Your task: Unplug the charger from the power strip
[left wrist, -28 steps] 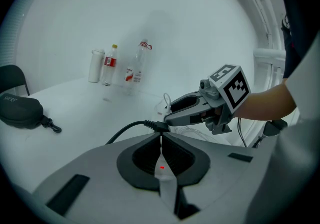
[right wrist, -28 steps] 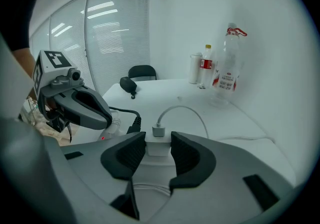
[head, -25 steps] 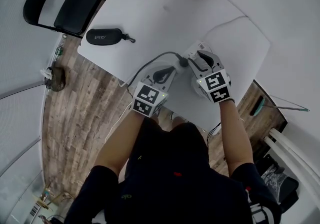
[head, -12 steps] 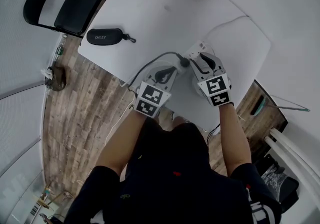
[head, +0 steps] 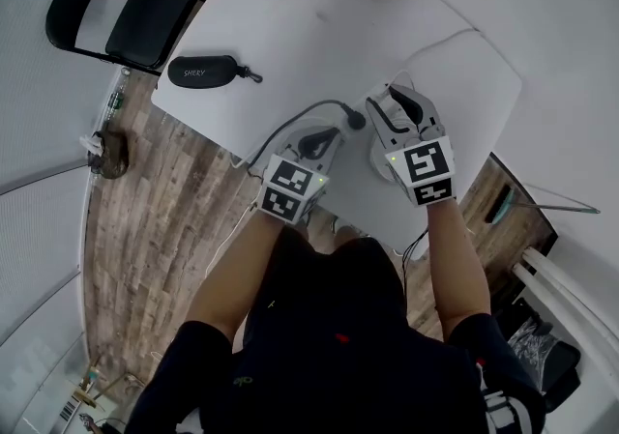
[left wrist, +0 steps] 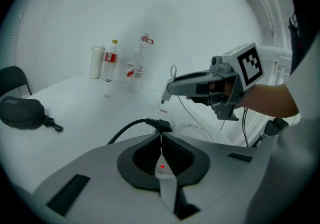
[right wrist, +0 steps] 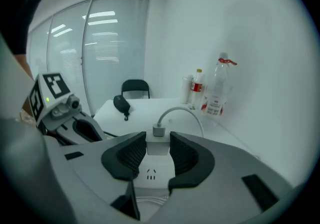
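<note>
A white charger (right wrist: 158,146) with a white cable (right wrist: 181,111) in its top sits between the pads of my right gripper (right wrist: 157,144), which are shut on it. The white power strip (right wrist: 149,174) lies just beneath, one socket face showing. In the head view my right gripper (head: 393,105) hangs over the strip's far end. My left gripper (head: 324,144) is beside it. Its jaws (left wrist: 161,140) are shut on the strip's near end (left wrist: 162,174), where a red light glows. The black cord (left wrist: 131,128) leaves that end.
A black glasses case (head: 200,71) lies at the left of the white table (head: 290,26). Several bottles (left wrist: 111,60) stand at its far side. A black folding chair (head: 126,12) stands beyond the table's left corner. Loose white cable (left wrist: 192,129) lies near the strip.
My right gripper has risen from the table with the charger between its pads and now looks larger in the head view. My left gripper has stayed where it was.
</note>
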A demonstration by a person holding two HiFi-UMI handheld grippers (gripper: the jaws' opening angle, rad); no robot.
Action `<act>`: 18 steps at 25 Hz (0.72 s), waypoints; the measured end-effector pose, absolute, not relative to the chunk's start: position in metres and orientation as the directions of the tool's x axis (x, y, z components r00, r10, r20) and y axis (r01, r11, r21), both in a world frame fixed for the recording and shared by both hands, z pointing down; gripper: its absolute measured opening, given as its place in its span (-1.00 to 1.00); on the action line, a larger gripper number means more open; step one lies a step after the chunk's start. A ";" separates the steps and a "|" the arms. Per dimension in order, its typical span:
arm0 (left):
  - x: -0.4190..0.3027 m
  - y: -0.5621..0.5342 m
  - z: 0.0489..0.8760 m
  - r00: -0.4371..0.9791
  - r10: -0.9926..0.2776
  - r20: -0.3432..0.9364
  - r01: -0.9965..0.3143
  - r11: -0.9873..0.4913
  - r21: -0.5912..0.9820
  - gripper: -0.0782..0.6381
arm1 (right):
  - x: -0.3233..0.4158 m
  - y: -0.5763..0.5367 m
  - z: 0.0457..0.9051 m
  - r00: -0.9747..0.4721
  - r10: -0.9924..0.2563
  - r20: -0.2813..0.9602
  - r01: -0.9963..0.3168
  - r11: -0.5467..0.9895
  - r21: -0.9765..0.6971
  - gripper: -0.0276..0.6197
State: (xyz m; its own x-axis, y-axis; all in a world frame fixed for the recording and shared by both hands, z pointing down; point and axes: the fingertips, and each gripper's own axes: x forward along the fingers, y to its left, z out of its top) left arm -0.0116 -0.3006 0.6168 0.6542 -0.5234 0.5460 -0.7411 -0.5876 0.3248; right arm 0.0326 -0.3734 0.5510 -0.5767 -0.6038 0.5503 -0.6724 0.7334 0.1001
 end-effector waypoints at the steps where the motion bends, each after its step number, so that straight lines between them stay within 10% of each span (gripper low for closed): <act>1: -0.012 -0.300 0.617 0.654 -0.524 0.545 -0.743 -0.580 0.334 -0.70 | 0.034 -0.375 0.540 -0.583 -0.614 0.532 -0.683 0.725 0.089 -0.43; 18: -0.041 -0.293 0.444 0.597 -0.754 0.275 -0.802 -0.544 0.249 -0.72 | 0.112 -0.329 0.360 -0.547 -0.817 0.185 -0.834 0.550 -0.039 -0.43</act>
State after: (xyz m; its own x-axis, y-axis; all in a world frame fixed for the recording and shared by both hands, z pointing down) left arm -0.0408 -0.2935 0.4435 0.5966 -0.7541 0.2747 -0.8016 -0.5436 0.2489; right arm 0.1118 -0.3287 0.3596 -0.5467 -0.8165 0.1854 -0.8343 0.5499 -0.0386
